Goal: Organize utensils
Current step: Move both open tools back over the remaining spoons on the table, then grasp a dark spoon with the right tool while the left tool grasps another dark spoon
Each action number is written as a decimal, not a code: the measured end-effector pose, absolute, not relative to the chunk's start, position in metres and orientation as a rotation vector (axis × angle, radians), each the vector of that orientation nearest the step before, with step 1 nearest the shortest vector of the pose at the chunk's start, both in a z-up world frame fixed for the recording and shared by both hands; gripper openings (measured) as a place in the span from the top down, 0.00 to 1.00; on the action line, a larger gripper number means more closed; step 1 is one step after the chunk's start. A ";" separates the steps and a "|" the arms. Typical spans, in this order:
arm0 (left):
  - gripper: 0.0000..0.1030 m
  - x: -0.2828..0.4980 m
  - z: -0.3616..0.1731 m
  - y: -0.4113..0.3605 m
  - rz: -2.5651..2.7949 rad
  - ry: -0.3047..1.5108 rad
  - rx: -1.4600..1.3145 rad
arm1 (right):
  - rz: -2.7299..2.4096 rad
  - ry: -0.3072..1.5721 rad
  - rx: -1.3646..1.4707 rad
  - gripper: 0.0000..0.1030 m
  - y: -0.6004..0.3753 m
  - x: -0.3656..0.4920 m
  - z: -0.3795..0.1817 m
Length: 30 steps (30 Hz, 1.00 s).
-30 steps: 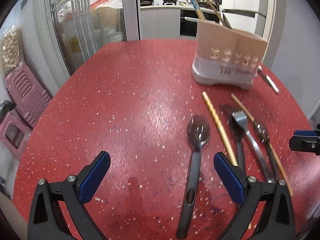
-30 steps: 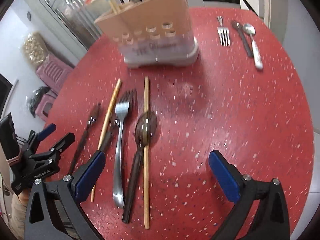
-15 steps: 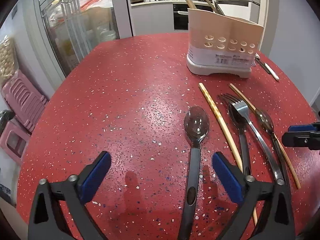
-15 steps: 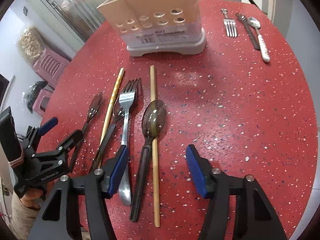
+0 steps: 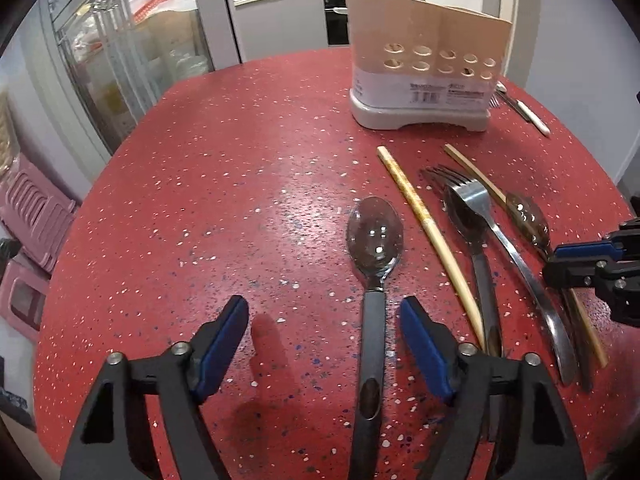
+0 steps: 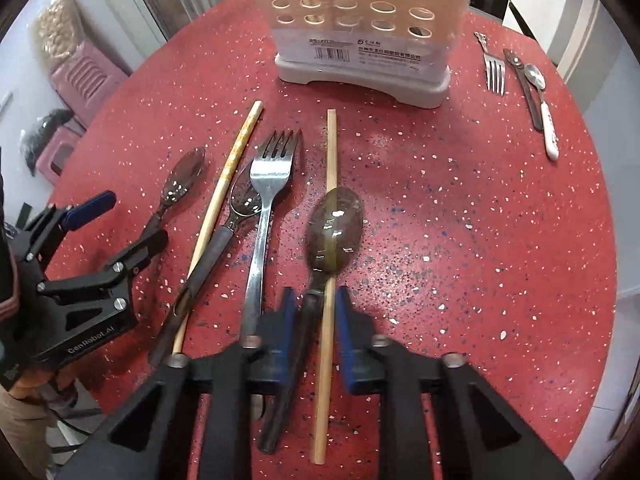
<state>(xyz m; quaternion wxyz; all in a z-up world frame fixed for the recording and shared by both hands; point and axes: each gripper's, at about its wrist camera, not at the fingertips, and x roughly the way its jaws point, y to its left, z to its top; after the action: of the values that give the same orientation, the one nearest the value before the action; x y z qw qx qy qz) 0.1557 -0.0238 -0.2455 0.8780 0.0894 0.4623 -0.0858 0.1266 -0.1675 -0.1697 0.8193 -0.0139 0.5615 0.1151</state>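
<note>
Utensils lie on the red speckled table point(image 5: 240, 184). My left gripper point(image 5: 324, 328) is open, its pads on either side of the grey handle of a clear-bowled spoon point(image 5: 374, 236). My right gripper point(image 6: 316, 312) has closed to a narrow gap around the handle of a brown spoon point(image 6: 335, 228) and a wooden chopstick point(image 6: 331, 148) under it; contact is unclear. Between them lie a patterned chopstick point(image 6: 234, 160), a steel fork point(image 6: 268, 184) and a dark-handled spoon point(image 6: 244, 200). The beige utensil holder point(image 6: 360, 20) stands behind.
A fork point(image 6: 494, 68), a dark utensil point(image 6: 520, 76) and a white-handled spoon point(image 6: 544, 104) lie right of the holder. Several utensils stand in the holder point(image 5: 428, 64). Pink stools point(image 5: 28, 216) sit beyond the table's left edge; glass cabinet doors behind.
Both grippers lowered toward the table and narrowed. The right one closed from wide open to a slim gap around the brown spoon's handle and chopstick. The left one half closed around the clear spoon's handle.
</note>
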 end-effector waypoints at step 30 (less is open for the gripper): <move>0.65 0.169 -0.185 -0.031 -0.319 1.022 0.160 | 0.386 1.175 0.279 0.83 -0.227 0.130 -0.165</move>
<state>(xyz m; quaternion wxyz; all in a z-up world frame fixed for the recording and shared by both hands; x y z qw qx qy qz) 0.1694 -0.0310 -0.1847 0.8571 0.0762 0.4864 -0.1518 0.1301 -0.2270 -0.1652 0.8057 0.1302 0.5489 0.1803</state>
